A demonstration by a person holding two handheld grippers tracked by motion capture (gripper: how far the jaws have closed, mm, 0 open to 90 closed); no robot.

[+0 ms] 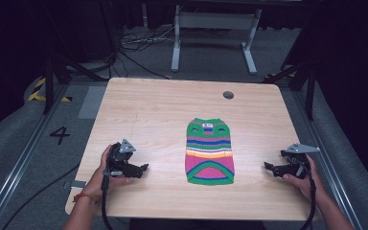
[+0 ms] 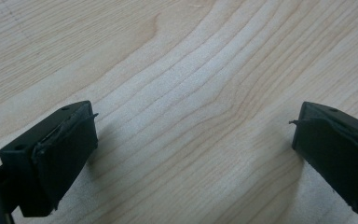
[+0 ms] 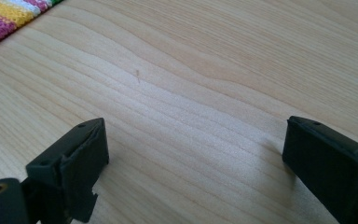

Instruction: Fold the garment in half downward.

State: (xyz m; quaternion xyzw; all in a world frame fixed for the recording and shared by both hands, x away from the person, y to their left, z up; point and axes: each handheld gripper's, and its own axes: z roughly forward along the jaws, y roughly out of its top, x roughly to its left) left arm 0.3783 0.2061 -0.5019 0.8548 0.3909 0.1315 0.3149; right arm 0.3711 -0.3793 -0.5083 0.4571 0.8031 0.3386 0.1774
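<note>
A small striped knitted garment (image 1: 210,152), green, pink, yellow and blue, lies flat right of the table's middle. My left gripper (image 1: 143,169) rests low over the wood near the front left, pointing toward the garment, jaws wide apart with bare wood between them (image 2: 193,140). My right gripper (image 1: 270,168) sits near the front right, also aimed at the garment and open (image 3: 193,154). In the right gripper view a corner of the garment (image 3: 4,16) shows at the top left, well ahead of the jaws.
The light wooden table (image 1: 163,110) has a round grey grommet (image 1: 228,95) near its far edge. Beyond the table stand a white desk frame (image 1: 215,28) and cables on grey carpet. A floor mark "4" (image 1: 60,135) lies to the left.
</note>
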